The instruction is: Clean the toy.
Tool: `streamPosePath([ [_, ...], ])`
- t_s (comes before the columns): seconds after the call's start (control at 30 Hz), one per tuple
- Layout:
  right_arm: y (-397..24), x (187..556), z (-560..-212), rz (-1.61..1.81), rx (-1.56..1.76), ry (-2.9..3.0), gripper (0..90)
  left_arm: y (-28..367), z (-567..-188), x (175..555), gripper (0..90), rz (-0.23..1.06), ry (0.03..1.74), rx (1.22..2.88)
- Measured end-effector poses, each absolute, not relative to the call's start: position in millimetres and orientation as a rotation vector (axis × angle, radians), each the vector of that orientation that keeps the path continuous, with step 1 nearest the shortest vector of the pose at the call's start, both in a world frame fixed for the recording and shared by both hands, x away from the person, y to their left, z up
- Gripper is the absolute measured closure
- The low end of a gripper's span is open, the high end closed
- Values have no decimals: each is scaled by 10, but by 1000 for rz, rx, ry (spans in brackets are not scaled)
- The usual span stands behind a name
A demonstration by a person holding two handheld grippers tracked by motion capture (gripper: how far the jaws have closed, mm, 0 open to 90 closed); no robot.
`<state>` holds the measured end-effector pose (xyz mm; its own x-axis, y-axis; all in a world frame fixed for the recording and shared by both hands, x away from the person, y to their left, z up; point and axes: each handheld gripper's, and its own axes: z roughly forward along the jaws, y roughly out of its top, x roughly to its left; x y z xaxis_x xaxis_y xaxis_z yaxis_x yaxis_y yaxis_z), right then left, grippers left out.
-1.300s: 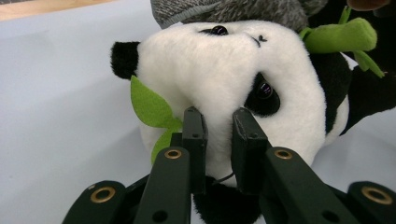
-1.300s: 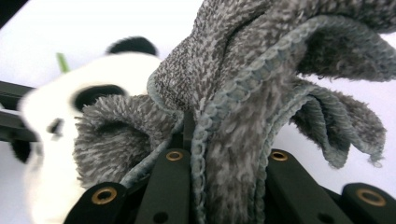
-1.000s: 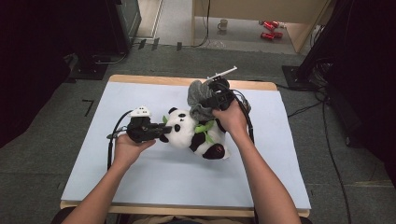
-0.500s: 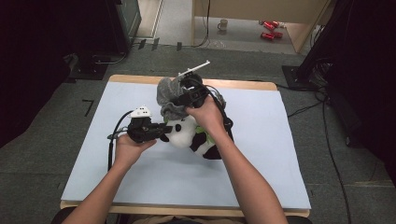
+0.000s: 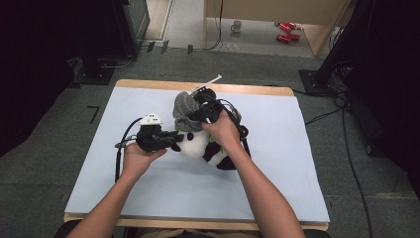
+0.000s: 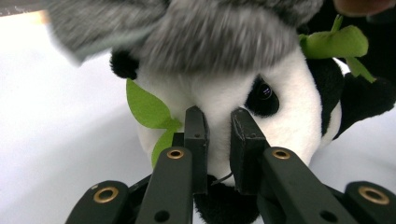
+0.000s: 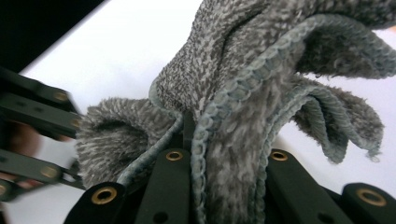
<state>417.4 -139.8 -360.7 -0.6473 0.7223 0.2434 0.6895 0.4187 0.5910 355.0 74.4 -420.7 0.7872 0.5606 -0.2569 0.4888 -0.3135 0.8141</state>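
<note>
Panda [image 6: 261,116] snout is pinched by left tongs [image 6: 218,135]; cloth [image 7: 243,93], clamped in right tongs [image 7: 224,140], is draped over its head.

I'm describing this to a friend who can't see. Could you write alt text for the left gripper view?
A plush panda fills the frame face-on, with the left gripper shut on the white fur of its muzzle. A fuzzy grey cloth hangs over the top of its head, green felt leaves stick out beside it, and a white table lies beneath.

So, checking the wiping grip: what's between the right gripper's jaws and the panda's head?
The grey cloth, pinched in the right gripper, drapes over the panda in the left gripper view.
</note>
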Motion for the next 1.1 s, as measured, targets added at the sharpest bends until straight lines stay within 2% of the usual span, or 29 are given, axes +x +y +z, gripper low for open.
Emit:
streamPosePath([
  [0.63, -2023, 4220, -3782, 925, 1473, 2521, 804, 784, -4235, 3604, 807, 60, 823, 1952],
  [0.83, -2063, 4153, -3481, 1042, 1447, 2477, 806, 807, -4236, 3620, 813, 58, 828, 1951],
  [1.1, -1800, 3990, -3157, 1157, 1311, 2526, 806, 808, -4240, 3632, 816, 58, 834, 1943],
])
